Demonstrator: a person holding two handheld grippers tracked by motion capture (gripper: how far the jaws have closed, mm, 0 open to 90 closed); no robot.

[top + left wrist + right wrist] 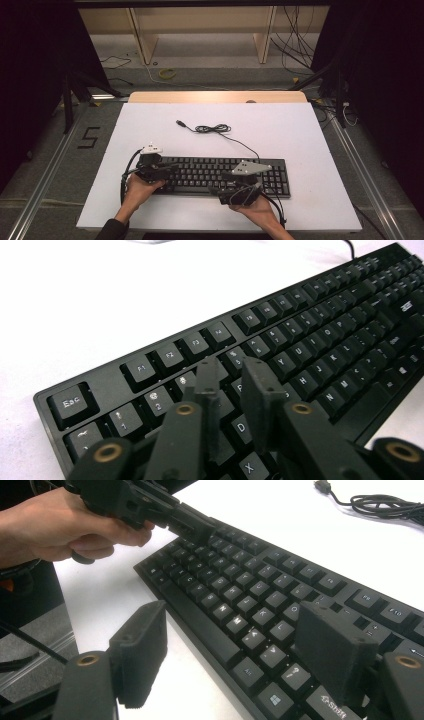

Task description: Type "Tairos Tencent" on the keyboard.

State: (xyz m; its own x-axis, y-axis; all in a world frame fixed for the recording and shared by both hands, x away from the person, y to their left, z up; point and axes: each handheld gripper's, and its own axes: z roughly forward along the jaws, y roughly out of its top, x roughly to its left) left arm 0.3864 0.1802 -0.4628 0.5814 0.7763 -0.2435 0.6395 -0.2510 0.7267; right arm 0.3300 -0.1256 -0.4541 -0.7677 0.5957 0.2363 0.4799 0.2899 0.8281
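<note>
A black keyboard (200, 172) lies on the white table (300, 130), near its front edge. My left gripper (172, 167) hovers over the keyboard's left end. In the left gripper view its jaws (230, 372) stand a narrow gap apart above the number and letter keys (310, 340), with nothing between them. My right gripper (220, 185) is at the keyboard's front edge, right of centre. Its jaws (235, 640) are wide open and straddle that front edge, one over the table, one over the keys (250, 595). The left gripper (190, 525) and its hand also appear farther off there.
The keyboard's cable (212, 129) runs back from its rear right, coils loosely at mid-table and ends in a USB plug (180, 122). Bare white table lies behind and to both sides. Beyond the far edge are floor cables and wooden shelf legs.
</note>
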